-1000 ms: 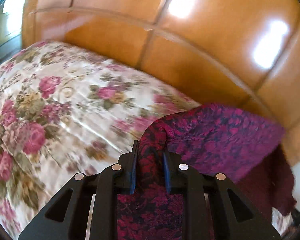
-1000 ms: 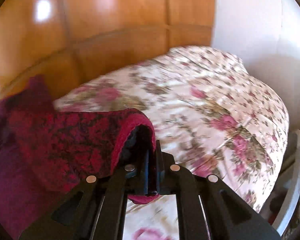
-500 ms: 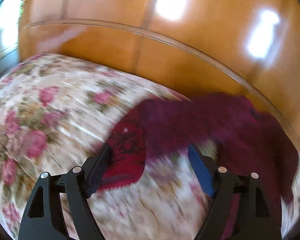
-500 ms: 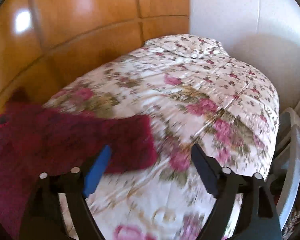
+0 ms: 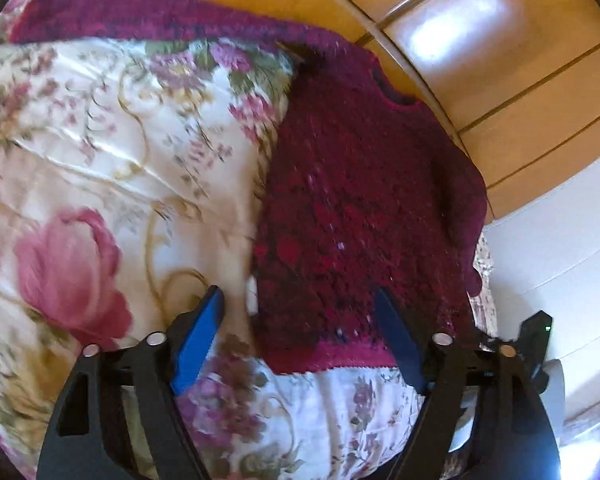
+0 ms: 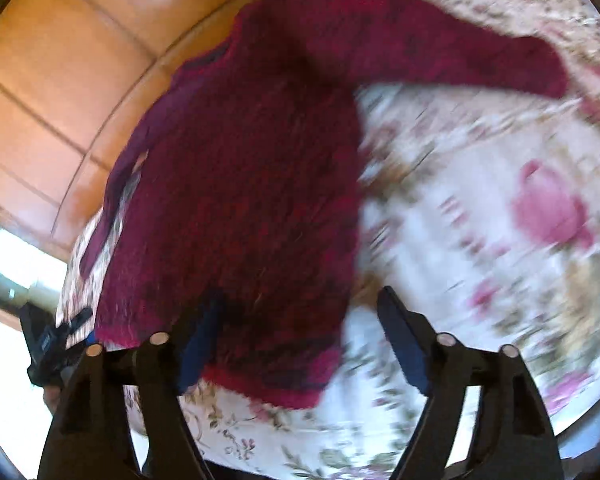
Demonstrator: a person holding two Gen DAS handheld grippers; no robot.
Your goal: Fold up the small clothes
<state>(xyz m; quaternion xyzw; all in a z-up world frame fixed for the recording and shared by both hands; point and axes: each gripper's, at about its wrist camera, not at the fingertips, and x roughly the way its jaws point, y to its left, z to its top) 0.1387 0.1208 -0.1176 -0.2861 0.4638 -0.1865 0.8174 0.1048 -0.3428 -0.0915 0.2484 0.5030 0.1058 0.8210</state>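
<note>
Both grippers are now hovering with jaws spread wide, having let go of the maroon sweater (image 5: 360,208) they were pinching a second ago. It is lying flat on the floral bedspread (image 5: 112,152), filling the centre-right of the left wrist view, one sleeve stretching toward the upper left. The left gripper (image 5: 300,334) is hanging over the hem, the right gripper (image 6: 300,332) likewise. Judging by the layout, folding is just beginning; pinching that outstretched sleeve near its cuff and carrying it across the body should keep edges aligned.
</note>
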